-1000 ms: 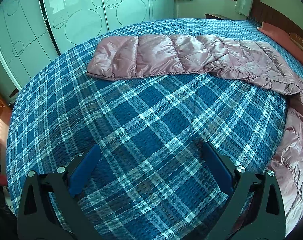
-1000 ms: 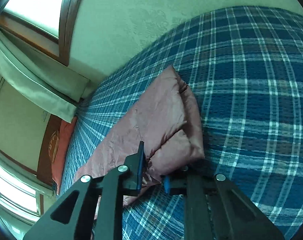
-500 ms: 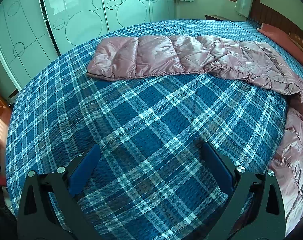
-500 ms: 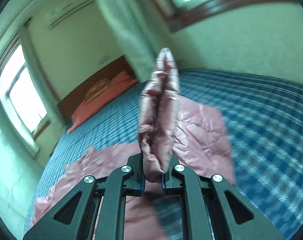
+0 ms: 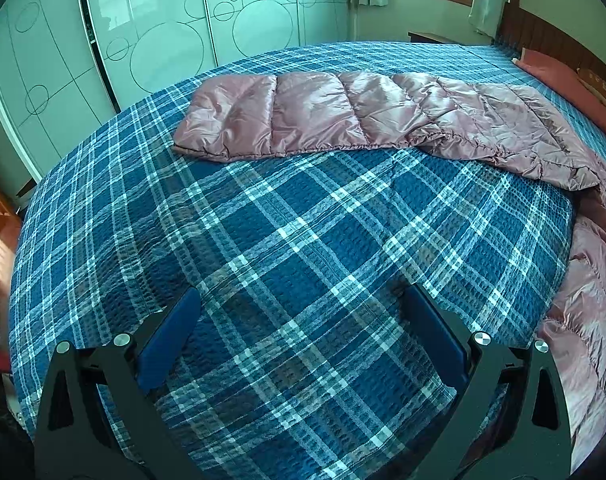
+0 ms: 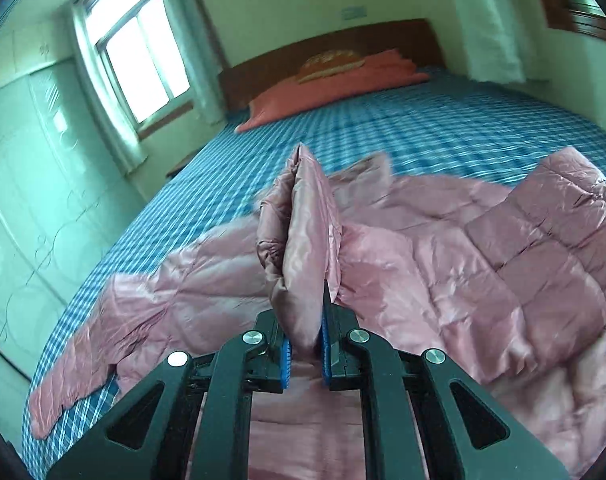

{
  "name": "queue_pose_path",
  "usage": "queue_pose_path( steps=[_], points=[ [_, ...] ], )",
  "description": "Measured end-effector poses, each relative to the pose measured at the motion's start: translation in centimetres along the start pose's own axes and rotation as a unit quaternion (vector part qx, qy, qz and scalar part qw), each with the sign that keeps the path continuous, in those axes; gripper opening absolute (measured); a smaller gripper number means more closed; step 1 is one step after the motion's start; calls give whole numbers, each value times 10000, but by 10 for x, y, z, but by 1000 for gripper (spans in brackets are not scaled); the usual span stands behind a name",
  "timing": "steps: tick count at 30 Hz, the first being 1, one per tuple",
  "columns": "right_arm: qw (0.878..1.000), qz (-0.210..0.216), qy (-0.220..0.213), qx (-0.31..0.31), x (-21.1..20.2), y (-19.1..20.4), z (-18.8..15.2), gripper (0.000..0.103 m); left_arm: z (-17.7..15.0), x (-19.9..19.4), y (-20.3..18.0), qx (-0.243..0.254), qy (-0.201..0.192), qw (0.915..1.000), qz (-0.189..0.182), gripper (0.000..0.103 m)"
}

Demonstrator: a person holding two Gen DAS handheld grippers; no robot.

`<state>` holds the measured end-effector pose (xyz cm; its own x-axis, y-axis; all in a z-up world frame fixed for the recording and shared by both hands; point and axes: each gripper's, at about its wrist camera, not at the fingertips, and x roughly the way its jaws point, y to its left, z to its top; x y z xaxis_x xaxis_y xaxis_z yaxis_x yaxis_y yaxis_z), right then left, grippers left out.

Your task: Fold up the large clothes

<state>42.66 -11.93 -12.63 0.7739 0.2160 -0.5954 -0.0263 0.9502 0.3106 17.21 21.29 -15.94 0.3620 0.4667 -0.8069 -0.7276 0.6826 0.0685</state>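
Bed [image 5: 287,240]: covered by a blue plaid spread, it takes up most of both views and serves as the work surface. A wooden headboard [image 6: 343,46] and a red pillow [image 6: 335,88] sit at the far end. Pale sliding wardrobe doors [image 5: 163,40] stand beyond the foot.

Garment: 1 large pink quilted down coat [image 6: 483,248] lies spread across the bed. In the left wrist view a long quilted sleeve [image 5: 343,116] stretches flat across the spread, and more of the coat bunches at the right edge of that view. In the right wrist view the body lies open and flat, with another sleeve trailing toward the lower left.

Right gripper [image 6: 305,350]: pressed tight on a doubled cuff or corner of the coat, which stands up above the blue pads, lifted over the coat body. The background is blurred.

Left gripper [image 5: 299,344]: fingers spread wide, nothing between them, hanging over bare plaid well apart from the sleeve.

Progress, as judged: early. The step in hand appears to be the 1st fold, bringing a sleeve or edge in across the body. The other sleeve lies fully extended, and no crosswise fold of the body shows. Most of the task remains.

Containers: none in view; nothing is stored or held in any.
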Motion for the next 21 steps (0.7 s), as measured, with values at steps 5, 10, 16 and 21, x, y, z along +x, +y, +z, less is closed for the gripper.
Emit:
queue_pose_path(
  steps=[5,10,16,21],
  points=[
    [9985,197,449,-236,36,44,-24,11,1,2,1,-11,-26,10000,-13,101],
    [9942,186,992,-377,68,69,-42,14,3,6,2,-15,-39,10000,-18,101],
    [9934,604,950,-240,38,62,-36,61,0,3,1,-22,-41,10000,-24,101],
    [9993,93,310,-165,-19,-2,-10,61,1,3,1,-20,-49,10000,-18,101]
  ],
)
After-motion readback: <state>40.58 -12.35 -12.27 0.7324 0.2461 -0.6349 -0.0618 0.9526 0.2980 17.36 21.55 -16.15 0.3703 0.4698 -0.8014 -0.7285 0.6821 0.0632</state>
